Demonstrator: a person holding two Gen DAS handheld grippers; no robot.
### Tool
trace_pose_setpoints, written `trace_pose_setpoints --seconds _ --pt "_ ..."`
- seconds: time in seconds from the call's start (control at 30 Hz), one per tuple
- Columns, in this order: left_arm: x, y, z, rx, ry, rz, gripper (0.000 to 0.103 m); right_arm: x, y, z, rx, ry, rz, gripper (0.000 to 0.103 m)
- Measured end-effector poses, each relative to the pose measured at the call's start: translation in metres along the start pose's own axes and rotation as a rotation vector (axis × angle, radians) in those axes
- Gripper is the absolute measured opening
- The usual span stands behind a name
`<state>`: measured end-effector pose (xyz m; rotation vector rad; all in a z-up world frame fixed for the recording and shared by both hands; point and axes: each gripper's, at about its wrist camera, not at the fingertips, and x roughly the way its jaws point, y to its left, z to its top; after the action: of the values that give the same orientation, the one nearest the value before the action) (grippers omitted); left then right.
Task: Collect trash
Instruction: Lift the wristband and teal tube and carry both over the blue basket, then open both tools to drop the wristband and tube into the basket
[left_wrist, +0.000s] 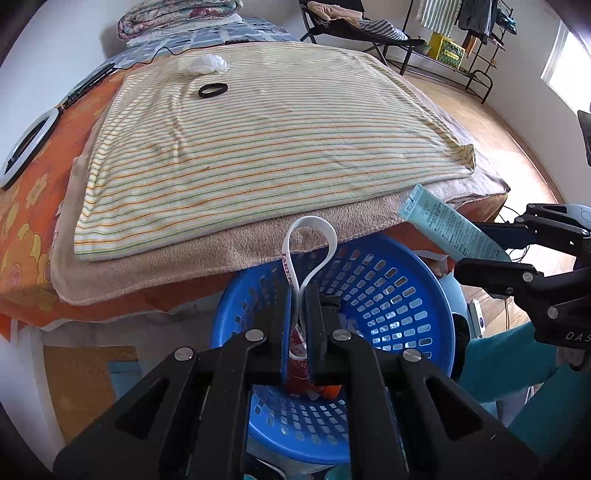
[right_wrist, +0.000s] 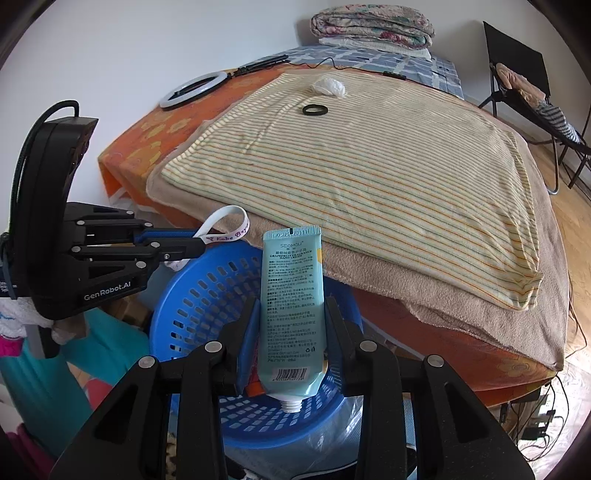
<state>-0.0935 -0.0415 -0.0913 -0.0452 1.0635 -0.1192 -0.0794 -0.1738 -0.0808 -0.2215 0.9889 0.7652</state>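
My left gripper (left_wrist: 299, 291) is clamped on a white silicone wristband (left_wrist: 310, 240), its loop standing above the blue perforated basket (left_wrist: 406, 280). My right gripper (right_wrist: 291, 317) is pinched on a capless teal hand-cream tube (right_wrist: 291, 295), also held over the basket, nozzle toward me. Neither is dropped yet. Inside the basket I can see something red and orange, probably trash already collected, though my fingers hide most of it. Beyond the basket, on the striped blanket (left_wrist: 258, 147), 2 things are left: a black ring (left_wrist: 213, 89) and a crumpled white wad (left_wrist: 207, 64) just beside it.
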Motion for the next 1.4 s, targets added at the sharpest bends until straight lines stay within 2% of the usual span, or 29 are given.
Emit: trace_pose_setpoints --seconds 0.47,0.87,0.9,0.93,0.97,1.0,1.1,1.17,1.3,1.37,1.4 --pt "0.024 -0.015 -0.028 0.030 0.100 0.001 0.005 0.023 0.008 -0.027 -0.001 0.073 0.005 0.032" --pt "0.038 -0.015 -0.036 0.036 0.157 0.018 0.005 0.039 0.010 -0.037 -0.006 0.127 0.007 0.032" --pt "0.039 -0.014 -0.037 0.037 0.162 0.025 0.007 0.041 0.010 -0.038 -0.004 0.133 0.005 0.035" --pt "0.040 -0.014 -0.037 0.037 0.166 0.025 0.014 0.042 0.009 -0.038 -0.003 0.138 0.002 0.043" --pt "0.041 -0.014 -0.038 0.036 0.169 0.027 0.020 0.043 0.009 -0.039 -0.001 0.140 -0.002 0.047" --pt "0.043 -0.014 -0.038 0.037 0.171 0.030 0.022 0.044 0.009 -0.040 -0.001 0.141 -0.005 0.052" --pt "0.045 -0.015 -0.039 0.042 0.177 0.041 0.027 0.045 0.010 -0.040 -0.008 0.147 -0.016 0.053" --pt "0.045 -0.013 -0.040 0.042 0.177 0.045 0.041 0.047 0.010 -0.040 -0.010 0.153 -0.025 0.055" --pt "0.044 -0.011 -0.039 0.038 0.171 0.058 0.049 0.048 0.011 -0.039 -0.010 0.159 -0.037 0.061" --pt "0.044 -0.009 -0.038 0.031 0.164 0.066 0.061 0.049 0.012 -0.039 -0.011 0.161 -0.041 0.062" --pt "0.043 -0.008 -0.038 0.028 0.159 0.069 0.062 0.048 0.010 -0.040 -0.011 0.162 -0.042 0.063"
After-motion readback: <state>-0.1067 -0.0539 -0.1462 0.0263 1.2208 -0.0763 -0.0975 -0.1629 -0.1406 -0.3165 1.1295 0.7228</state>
